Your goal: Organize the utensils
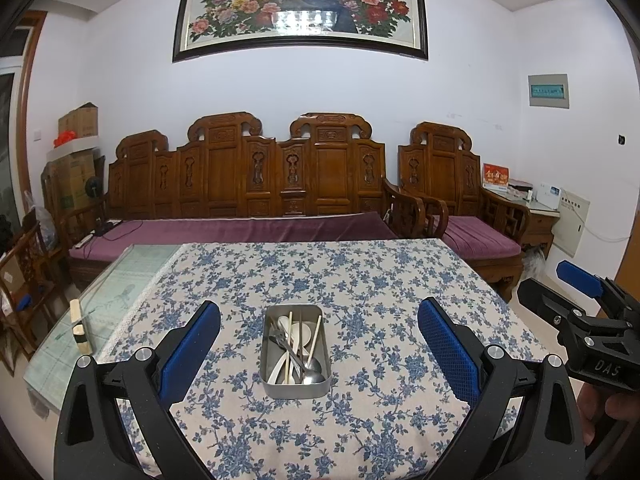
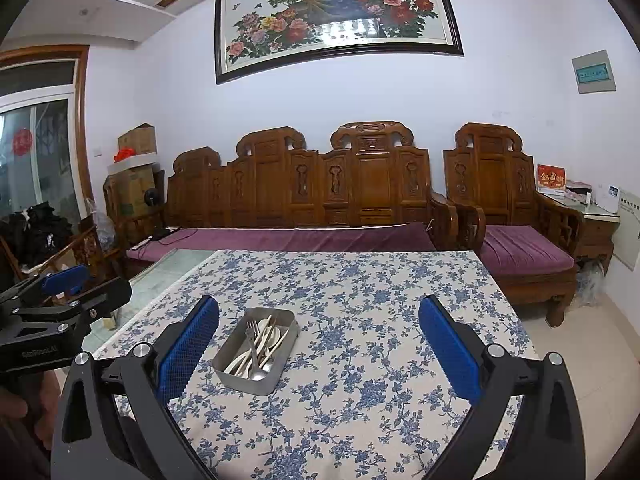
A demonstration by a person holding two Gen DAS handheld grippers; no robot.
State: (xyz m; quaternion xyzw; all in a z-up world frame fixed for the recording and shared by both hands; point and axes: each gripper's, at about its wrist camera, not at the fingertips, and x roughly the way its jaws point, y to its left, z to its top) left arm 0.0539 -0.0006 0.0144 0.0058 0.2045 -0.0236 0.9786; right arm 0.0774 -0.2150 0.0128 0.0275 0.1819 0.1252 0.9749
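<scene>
A: From the left wrist view, how does the left gripper [image 1: 319, 334] stand?

B: Spread wide, with nothing between its blue pads [image 1: 191, 350]. It hangs above the tablecloth [image 1: 360, 280] and touches nothing. The metal tin [image 1: 296, 390] sits on the cloth beyond the fingertips, in line with the gap between them.

A: And what is in the tin?

B: A fork [image 1: 285, 345], a metal spoon [image 1: 313, 368], a white spoon [image 1: 299, 332] and pale chopsticks [image 1: 316, 336], all heaped and crossing one another.

A: Anything else near the tin?

B: The right gripper [image 1: 584, 300] shows well to the right of the tin, off the table edge; from here I cannot tell how far it is parted. A small wooden block [image 1: 80, 330] stands far left of the tin, on the bare glass.

A: Now the right wrist view.

B: The right gripper [image 2: 319, 332] is also parted wide and grips nothing. The tin [image 2: 248, 378] lies left of the middle of the gap, close to the left finger [image 2: 188, 346], not touching it. The fork [image 2: 252, 334] and chopsticks [image 2: 272, 340] lean inside. The left gripper [image 2: 60, 286] sits far left of the tin.
</scene>
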